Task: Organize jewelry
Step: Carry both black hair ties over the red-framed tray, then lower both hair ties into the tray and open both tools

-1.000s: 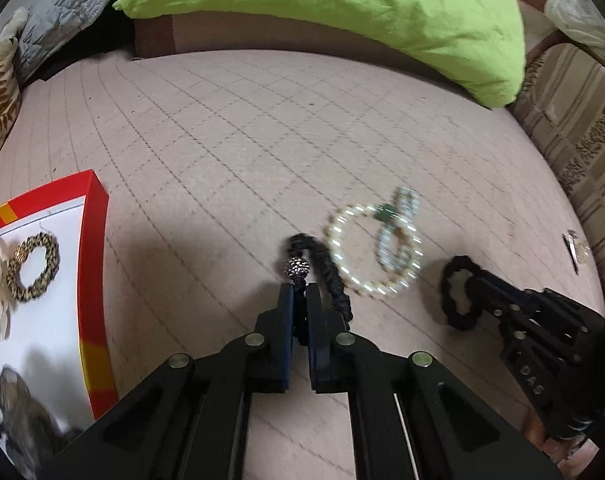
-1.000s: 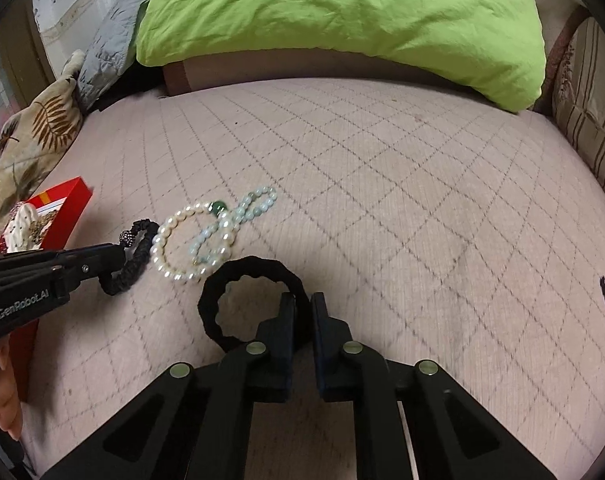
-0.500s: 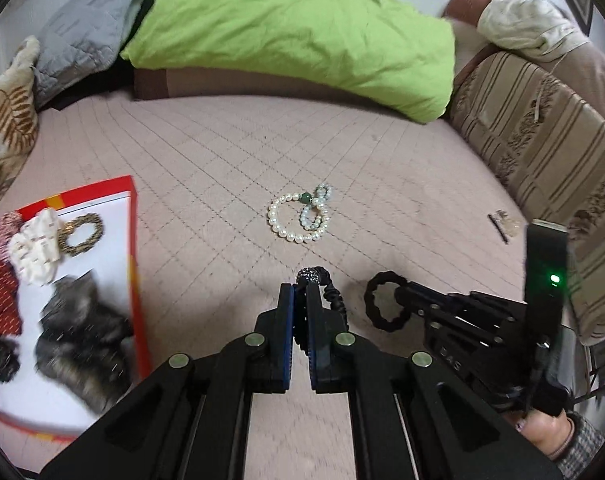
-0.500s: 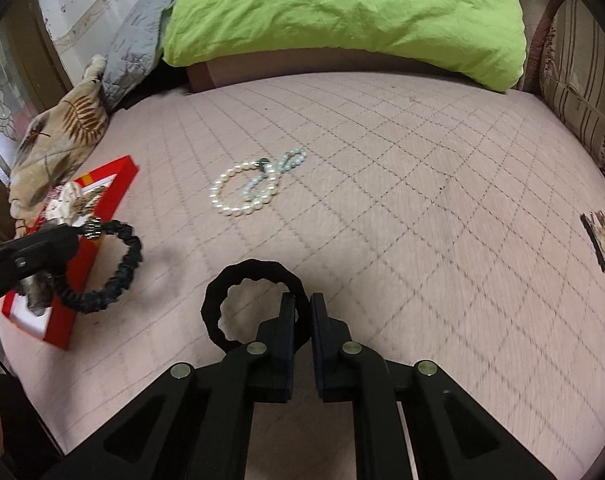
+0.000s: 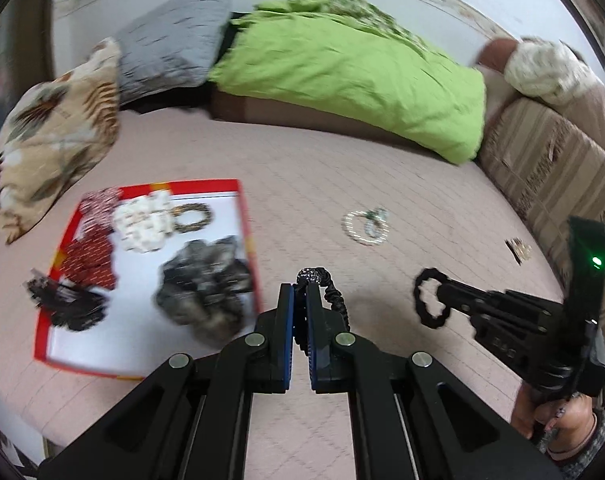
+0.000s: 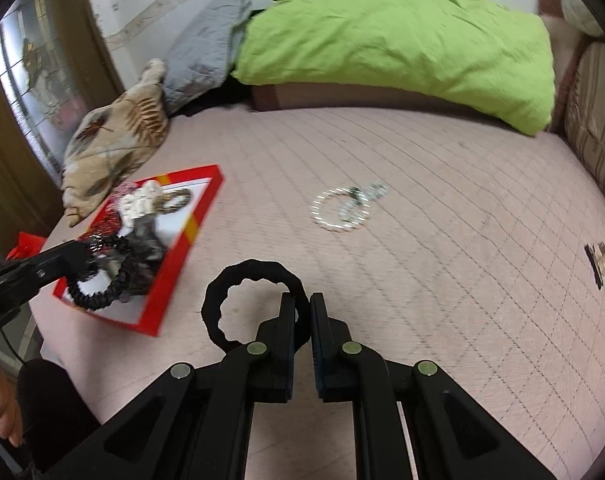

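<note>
My left gripper (image 5: 299, 294) is shut on a black corded bracelet (image 5: 335, 298) with a sparkly bead, held in the air just right of the red-rimmed tray (image 5: 244, 216). In the right wrist view that bracelet (image 6: 96, 303) hangs from the left gripper (image 6: 80, 255) over the tray's (image 6: 206, 208) near end. My right gripper (image 6: 300, 306) is shut on a black wavy hair ring (image 6: 258, 267), lifted above the bed; the ring (image 5: 420, 300) also shows in the left wrist view. Pearl and pale green bead bracelets (image 6: 342, 208) lie together on the bed.
The tray holds a white scrunchie (image 5: 144, 220), a gold-brown bracelet (image 5: 192, 218), a grey scrunchie (image 5: 206, 280) and red and black pieces. A small clip (image 6: 600, 264) lies at the right. Pillows (image 5: 50, 140), a green blanket (image 5: 342, 72) and striped cushions (image 5: 550, 168) border the bed.
Both grippers lifted their pieces off the bed and moved back and left toward the tray. The pearl bracelets stayed in place and now look farther away.
</note>
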`<state>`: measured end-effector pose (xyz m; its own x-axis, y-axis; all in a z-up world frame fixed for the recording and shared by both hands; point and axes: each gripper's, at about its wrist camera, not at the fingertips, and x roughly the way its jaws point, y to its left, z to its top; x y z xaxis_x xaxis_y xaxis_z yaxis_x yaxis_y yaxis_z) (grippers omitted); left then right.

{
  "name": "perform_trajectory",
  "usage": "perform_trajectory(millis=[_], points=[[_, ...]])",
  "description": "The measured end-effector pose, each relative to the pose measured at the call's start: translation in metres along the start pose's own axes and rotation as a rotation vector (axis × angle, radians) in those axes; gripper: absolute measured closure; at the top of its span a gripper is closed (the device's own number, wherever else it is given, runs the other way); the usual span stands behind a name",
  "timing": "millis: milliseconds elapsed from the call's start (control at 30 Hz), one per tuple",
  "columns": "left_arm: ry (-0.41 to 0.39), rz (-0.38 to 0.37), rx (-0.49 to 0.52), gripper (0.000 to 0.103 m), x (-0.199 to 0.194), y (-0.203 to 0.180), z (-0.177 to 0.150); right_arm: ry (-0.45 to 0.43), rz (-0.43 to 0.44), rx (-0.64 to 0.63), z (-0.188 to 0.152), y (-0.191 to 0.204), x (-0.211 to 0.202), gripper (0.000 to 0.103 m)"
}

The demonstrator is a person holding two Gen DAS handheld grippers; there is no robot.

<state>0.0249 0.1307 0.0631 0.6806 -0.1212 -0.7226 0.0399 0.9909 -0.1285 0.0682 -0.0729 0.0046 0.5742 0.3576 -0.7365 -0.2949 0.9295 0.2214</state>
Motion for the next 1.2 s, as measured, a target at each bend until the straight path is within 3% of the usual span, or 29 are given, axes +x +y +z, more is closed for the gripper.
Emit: perform_trajectory(millis=[267,533,900,1200], points=[[-0.027,0.063,-0.151,0.098,-0.016,0.074,-0.009,-0.002,0.040,-0.096,0.009,0.050,-0.004,0.095],[-0.015,0.084,-0.263,0.098,-0.010,0.125,-0.023,0.019,0.085,-0.194,0.017,0.103,0.011,0.095],[0.030,0.095,-0.347,0.098,0.010,0.168,-0.038,0.125,0.217,-0.267,0.012,0.173,0.053,0.095],[0.057,0.102,-0.422,0.098,0.022,0.200,-0.051,0.214,0.234,-0.244,0.004,0.189,0.097,0.095]])
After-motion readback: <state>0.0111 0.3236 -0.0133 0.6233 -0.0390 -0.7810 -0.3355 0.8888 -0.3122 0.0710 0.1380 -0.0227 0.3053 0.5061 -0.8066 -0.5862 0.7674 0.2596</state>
